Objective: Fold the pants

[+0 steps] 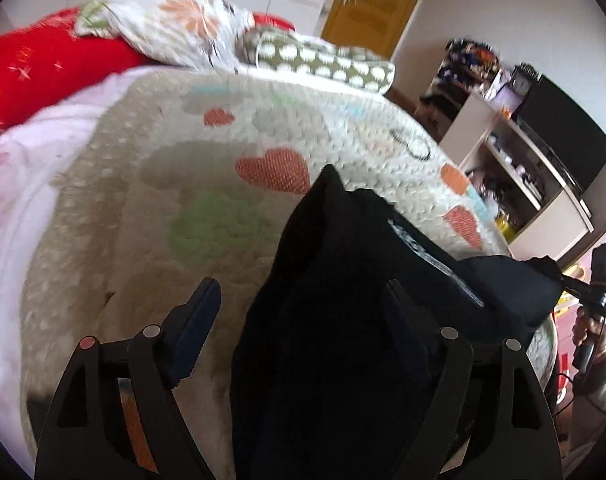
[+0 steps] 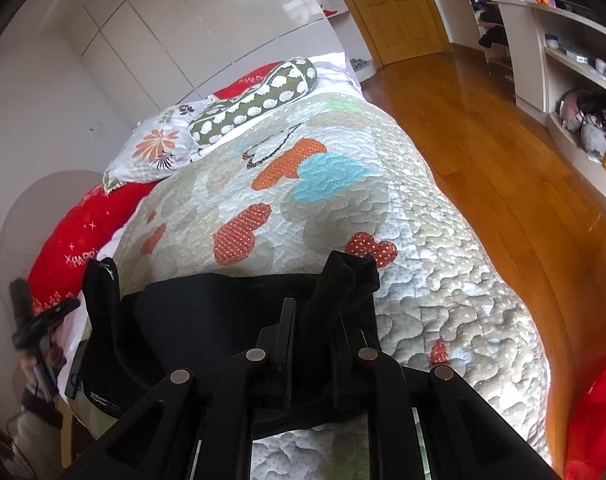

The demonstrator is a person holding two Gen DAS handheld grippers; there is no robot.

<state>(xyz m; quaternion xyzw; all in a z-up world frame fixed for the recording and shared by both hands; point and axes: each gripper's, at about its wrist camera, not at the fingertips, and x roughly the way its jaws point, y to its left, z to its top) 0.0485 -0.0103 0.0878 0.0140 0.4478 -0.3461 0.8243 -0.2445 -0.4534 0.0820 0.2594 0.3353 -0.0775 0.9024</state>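
Black pants (image 1: 343, 248) lie bunched on the quilted bed near its front edge. My left gripper (image 1: 299, 292) stands open and wide above them. The cloth rises between its fingers, and the left pad (image 1: 199, 320) is clear of it. In the right wrist view the pants (image 2: 207, 312) spread leftwards from my right gripper (image 2: 315, 316). That gripper is shut on a fold of them, with a tuft of cloth sticking up past its fingertips. Each hand-held gripper shows at the edge of the other's view: the right one (image 1: 599, 292) and the left one (image 2: 31, 320).
A heart-patterned quilt (image 2: 343, 184) covers the bed. At the head lie a floral pillow (image 2: 159, 148), a spotted green bolster (image 2: 255, 100) and a red blanket (image 2: 71, 240). Wooden floor (image 2: 483, 140), white shelves (image 2: 563, 60) and a door (image 2: 391, 8) are to the right.
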